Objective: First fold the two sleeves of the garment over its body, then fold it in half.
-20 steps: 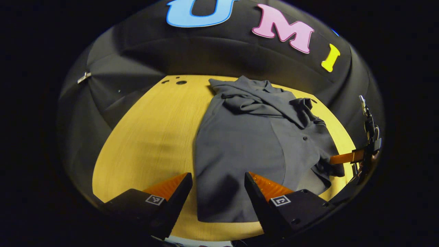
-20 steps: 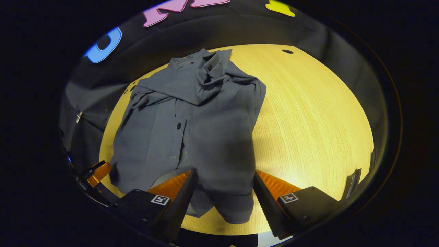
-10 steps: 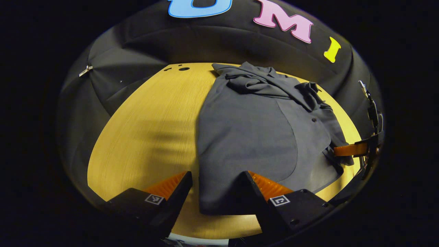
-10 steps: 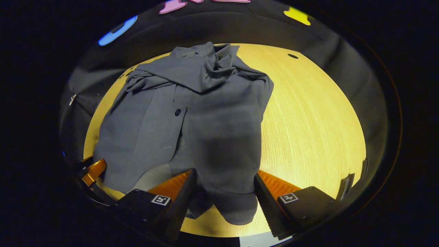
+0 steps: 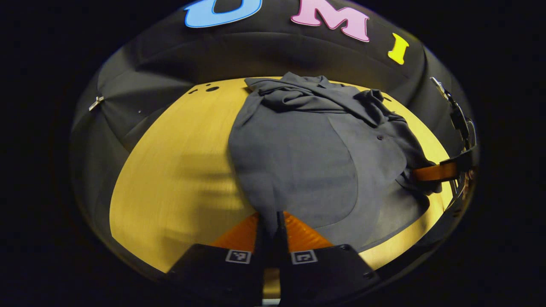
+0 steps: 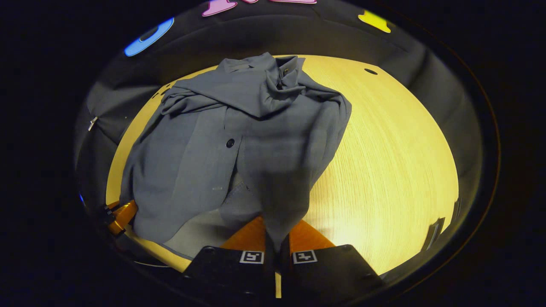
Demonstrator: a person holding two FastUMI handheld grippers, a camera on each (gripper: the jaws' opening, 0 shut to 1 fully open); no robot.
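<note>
Both grippers are now pinching the grey garment [image 5: 298, 157] at its near hem, where 0.5 s ago each pair of fingers was standing wide apart on either side of the cloth. In the left gripper view, the left gripper [image 5: 270, 228] is clamping its 2 fingers together on the hem corner, and the fabric is gathering into a narrow peak rising from between them. In the right gripper view, the right gripper [image 6: 277, 236] is doing the same at the other hem corner, with the garment [image 6: 239, 140] drawn down into a point between its closed fingers. The garment is lying across the round yellow table [image 6: 384, 162], collar end toward the table's far edge, with both sleeves bunched across the chest there. The hem near the grippers is lifting slightly off the table, showing a paler underside in the right gripper view. The right gripper is also showing at the garment's far side in the left gripper view.
</note>
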